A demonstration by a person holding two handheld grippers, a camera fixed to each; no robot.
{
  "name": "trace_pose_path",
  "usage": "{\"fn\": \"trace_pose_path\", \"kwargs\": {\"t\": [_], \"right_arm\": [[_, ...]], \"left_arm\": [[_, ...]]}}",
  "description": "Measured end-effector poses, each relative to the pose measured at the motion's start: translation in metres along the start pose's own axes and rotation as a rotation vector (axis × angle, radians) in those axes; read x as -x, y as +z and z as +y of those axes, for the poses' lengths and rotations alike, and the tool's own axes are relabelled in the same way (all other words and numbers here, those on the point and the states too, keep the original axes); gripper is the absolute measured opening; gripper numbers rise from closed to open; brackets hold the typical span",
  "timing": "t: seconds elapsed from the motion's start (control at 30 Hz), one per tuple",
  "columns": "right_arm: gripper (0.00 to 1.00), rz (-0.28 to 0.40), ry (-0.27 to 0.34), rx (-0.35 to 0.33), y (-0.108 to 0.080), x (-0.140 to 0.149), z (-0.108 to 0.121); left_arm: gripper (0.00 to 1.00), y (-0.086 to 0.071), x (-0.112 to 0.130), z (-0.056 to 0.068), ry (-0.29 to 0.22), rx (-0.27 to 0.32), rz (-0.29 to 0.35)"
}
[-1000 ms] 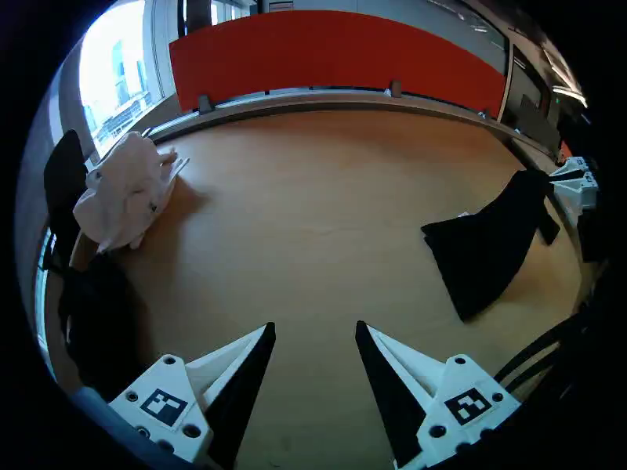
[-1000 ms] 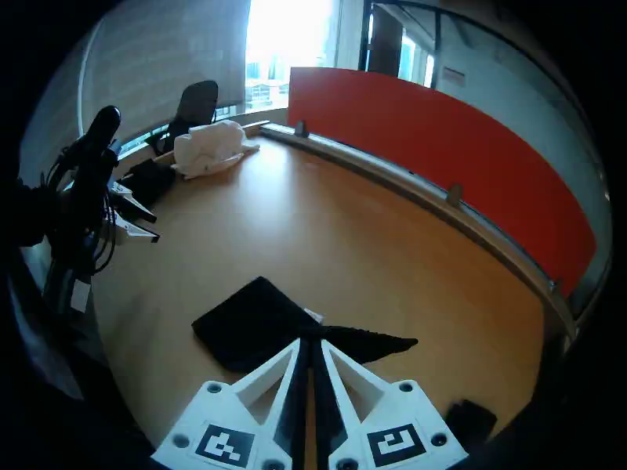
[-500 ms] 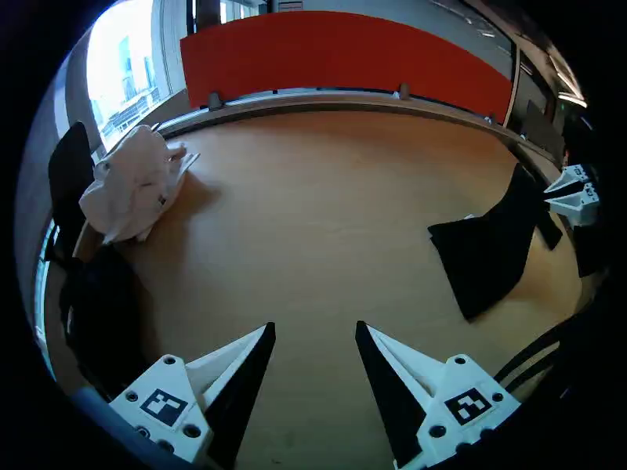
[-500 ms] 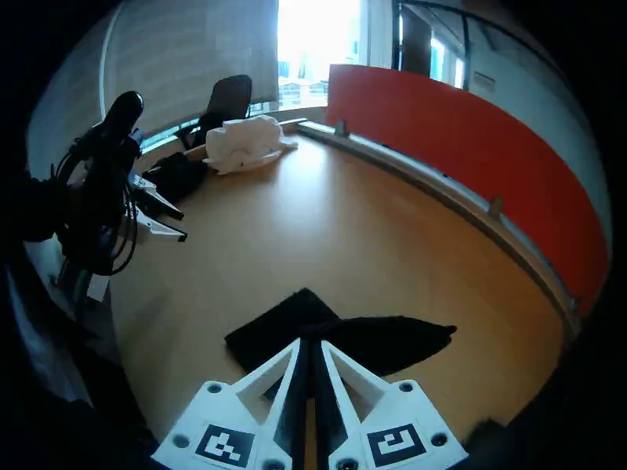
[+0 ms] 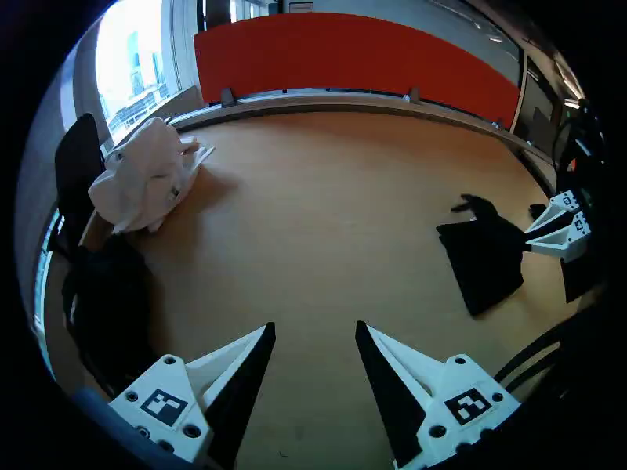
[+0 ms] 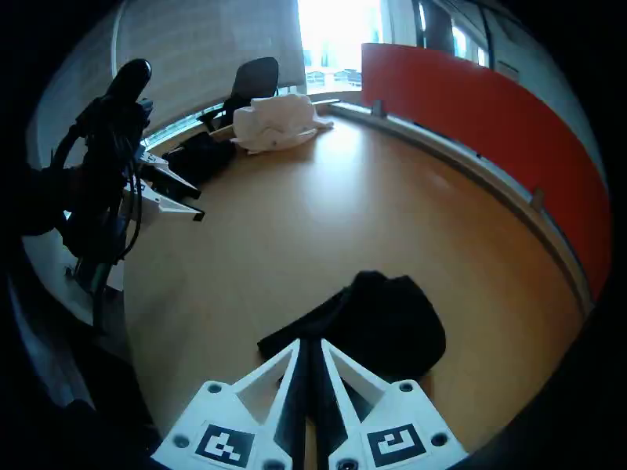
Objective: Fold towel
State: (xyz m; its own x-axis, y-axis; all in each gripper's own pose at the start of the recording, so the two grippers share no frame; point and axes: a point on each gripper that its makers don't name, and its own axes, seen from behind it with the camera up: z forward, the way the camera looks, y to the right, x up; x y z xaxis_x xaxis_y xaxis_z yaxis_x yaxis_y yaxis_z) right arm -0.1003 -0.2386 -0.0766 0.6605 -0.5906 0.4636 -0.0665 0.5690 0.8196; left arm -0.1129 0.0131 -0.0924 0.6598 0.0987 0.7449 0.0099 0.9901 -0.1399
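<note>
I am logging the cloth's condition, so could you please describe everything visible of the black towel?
The black towel is soft, matte, plain cloth, bunched into a rumpled heap rather than spread flat. It lies on the wooden table, well apart from the white cloth pile. The right gripper, fingers closed, pinches its near edge.
</note>
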Motion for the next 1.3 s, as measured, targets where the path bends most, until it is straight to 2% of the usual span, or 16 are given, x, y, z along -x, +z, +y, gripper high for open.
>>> {"fn": "trace_pose_path", "kwargs": {"t": [0.2,0.4,0.57,0.73,0.87,1.1,1.3], "right_arm": [[0.03,-0.011,0.023,-0.013,0.011,0.005,-0.004],[0.07,-0.011,0.038,-0.021,0.011,0.002,-0.006],[0.32,-0.026,0.046,-0.023,0.010,0.007,-0.007],[0.70,-0.031,0.057,-0.019,0.007,0.011,-0.005],[0.77,-0.024,0.070,-0.018,0.005,0.011,-0.004],[0.77,-0.016,0.083,-0.007,0.003,0.010,0.000],[0.77,-0.035,0.090,0.006,-0.002,0.024,0.005]], "left_arm": [[0.75,-0.001,0.003,-0.005,-0.006,-0.006,-0.003],[0.75,0.000,0.003,-0.004,-0.006,-0.006,-0.005],[0.75,0.001,0.002,-0.002,-0.001,-0.002,-0.005],[0.75,0.002,0.001,-0.001,0.000,-0.001,-0.005],[0.75,0.002,0.001,-0.002,0.001,-0.004,-0.006],[0.75,0.001,0.000,-0.002,-0.001,-0.006,-0.006],[0.75,0.000,0.001,-0.002,-0.003,-0.008,-0.005]]}}
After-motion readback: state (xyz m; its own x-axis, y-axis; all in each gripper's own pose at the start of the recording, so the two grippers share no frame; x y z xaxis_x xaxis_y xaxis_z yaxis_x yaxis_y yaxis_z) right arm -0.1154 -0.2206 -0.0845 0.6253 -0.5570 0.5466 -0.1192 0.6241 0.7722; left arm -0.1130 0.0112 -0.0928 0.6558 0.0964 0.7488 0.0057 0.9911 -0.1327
